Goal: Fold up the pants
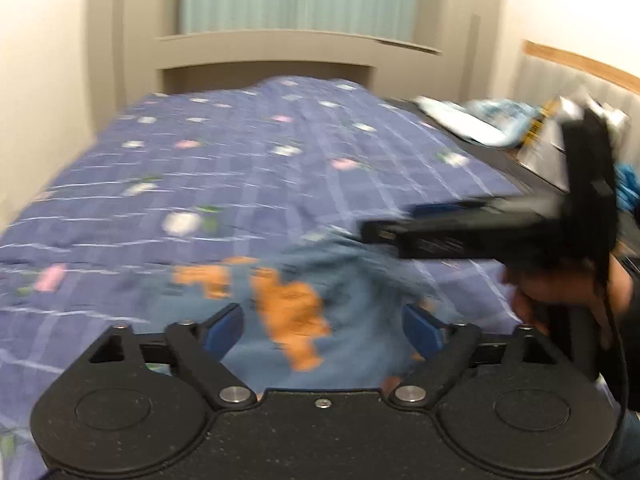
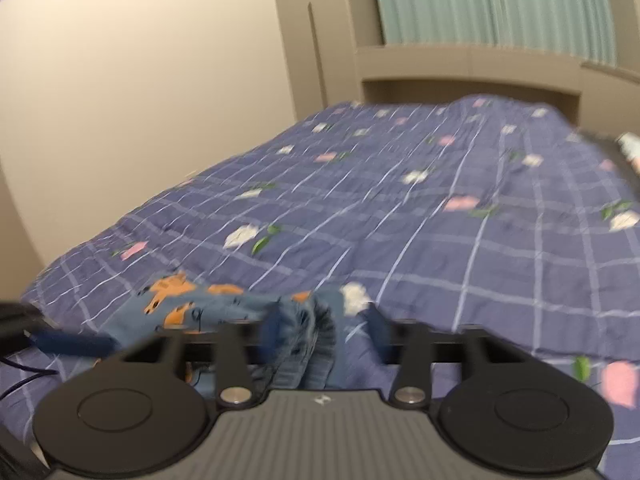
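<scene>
The pants point(image 1: 296, 312), blue with orange cartoon animals printed on them, lie bunched on the near end of the bed point(image 1: 248, 168), on top of a purple checked quilt point(image 2: 440, 220) dotted with pink and white flowers. Both pictures are smeared with motion, so fine detail is lost.

The left gripper point(image 1: 323, 330) stands wide over the pants, its blue pads clear of the cloth on either side. The right gripper point(image 2: 324, 330) also has its fingers spread (less widely), with the gathered waistband lying loosely between them; neither pad seems to press on it. In the left view a hand point(image 1: 560, 296) holds the right gripper's handle just beside the pile.

Nothing here holds anything in the way of a box or basket: beyond the far right edge of the bed a dark surface point(image 1: 508, 160) carries a heap of pale blue and white items point(image 1: 480, 118), too blurred to name.
</scene>
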`<state>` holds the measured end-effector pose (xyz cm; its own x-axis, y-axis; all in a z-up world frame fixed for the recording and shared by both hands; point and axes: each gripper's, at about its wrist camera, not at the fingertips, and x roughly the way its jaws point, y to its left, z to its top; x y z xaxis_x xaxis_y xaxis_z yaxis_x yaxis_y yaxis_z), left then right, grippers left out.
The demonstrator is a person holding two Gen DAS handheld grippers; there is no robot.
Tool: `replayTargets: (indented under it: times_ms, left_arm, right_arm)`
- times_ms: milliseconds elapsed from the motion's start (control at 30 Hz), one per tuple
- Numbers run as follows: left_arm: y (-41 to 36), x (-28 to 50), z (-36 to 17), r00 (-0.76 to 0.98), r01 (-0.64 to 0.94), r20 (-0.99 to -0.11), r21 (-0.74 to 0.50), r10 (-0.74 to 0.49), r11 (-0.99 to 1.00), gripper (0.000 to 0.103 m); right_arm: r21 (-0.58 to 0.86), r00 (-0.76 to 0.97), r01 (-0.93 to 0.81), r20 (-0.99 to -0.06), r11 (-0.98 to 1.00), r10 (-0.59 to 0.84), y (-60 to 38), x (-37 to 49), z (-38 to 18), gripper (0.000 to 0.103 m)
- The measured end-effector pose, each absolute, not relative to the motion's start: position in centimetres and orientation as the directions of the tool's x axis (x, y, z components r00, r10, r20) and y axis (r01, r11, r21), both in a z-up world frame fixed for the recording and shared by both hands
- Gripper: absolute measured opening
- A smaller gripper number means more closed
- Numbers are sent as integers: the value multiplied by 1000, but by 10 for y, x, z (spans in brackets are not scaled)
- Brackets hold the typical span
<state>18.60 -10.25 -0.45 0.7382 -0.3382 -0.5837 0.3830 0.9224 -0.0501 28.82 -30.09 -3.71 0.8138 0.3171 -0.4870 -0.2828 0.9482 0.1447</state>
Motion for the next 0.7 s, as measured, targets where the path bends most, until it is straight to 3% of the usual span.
replayTargets:
  times_ms: [33, 100, 267, 467, 700]
  left_arm:
    - [-94, 184, -1, 755, 347, -579, -47, -309, 937, 101]
    - [-75, 183, 2, 788, 261, -566, -46, -241, 964, 102]
    - [-48, 198, -8, 782, 109, -618, 6, -82, 994, 102]
    - [-50, 207, -27, 756, 64, -655, 68, -4, 996, 102]
    - [-70, 210, -58, 722, 137, -691, 150, 5, 979, 102]
  right_arm:
    - [128, 830, -270, -470, 954, 298, -298, 284, -35, 76]
    - [93, 854, -248, -448, 964, 263, -292, 275, -32, 91]
    - [-21, 895, -178, -418, 984, 153, -269, 255, -37, 101]
    - [-110, 911, -178, -394, 978, 121, -247, 238, -47, 103]
    - [-165, 895, -131, -444, 978, 45, -252, 236, -61, 103]
